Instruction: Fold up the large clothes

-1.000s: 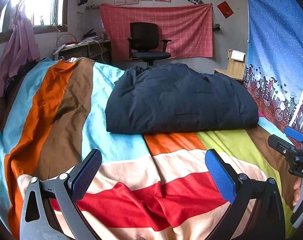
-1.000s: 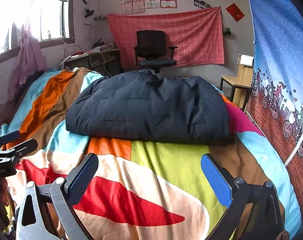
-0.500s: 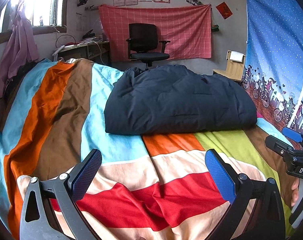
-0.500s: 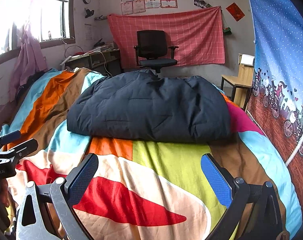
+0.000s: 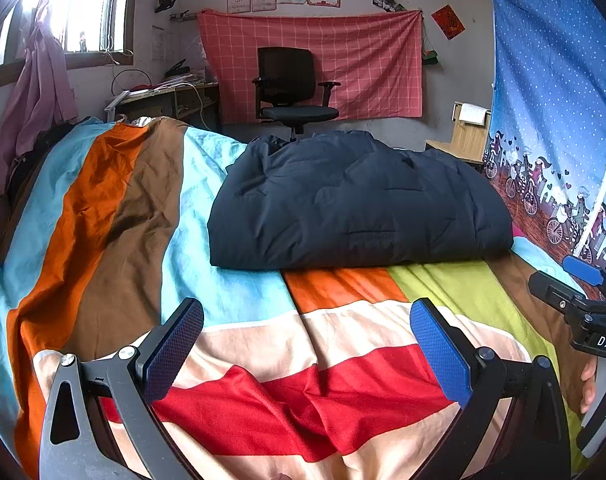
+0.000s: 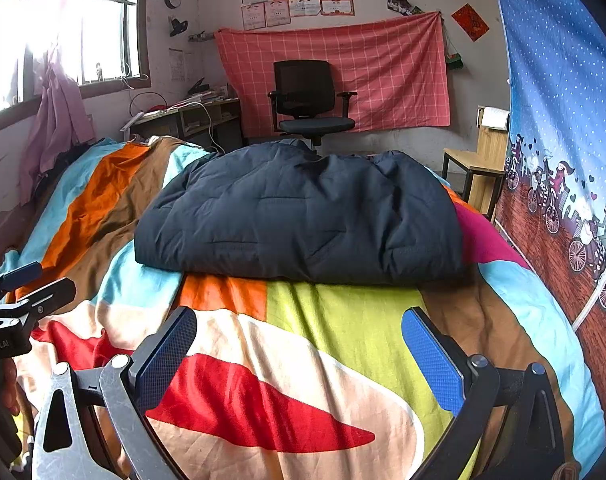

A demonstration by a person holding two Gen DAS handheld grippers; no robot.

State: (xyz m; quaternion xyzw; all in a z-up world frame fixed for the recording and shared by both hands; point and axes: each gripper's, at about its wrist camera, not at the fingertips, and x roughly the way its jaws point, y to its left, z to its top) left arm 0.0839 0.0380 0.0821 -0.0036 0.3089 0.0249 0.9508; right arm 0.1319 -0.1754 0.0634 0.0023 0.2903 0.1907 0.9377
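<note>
The big dark blue coat (image 5: pixel 359 200) lies on the far part of the bed (image 5: pixel 115 216), already folded into a thick, puffy block (it looks done to me, or nearly so). Maybe one more fold is left. My left hand-held gripper (image 5: pixel 307 344) and right hand-held gripper (image 6: pixel 299 356) both hover low over the near part of the stripy bed, side by side, pointing at the coat. Both are wide apart and hold nothing.
</note>
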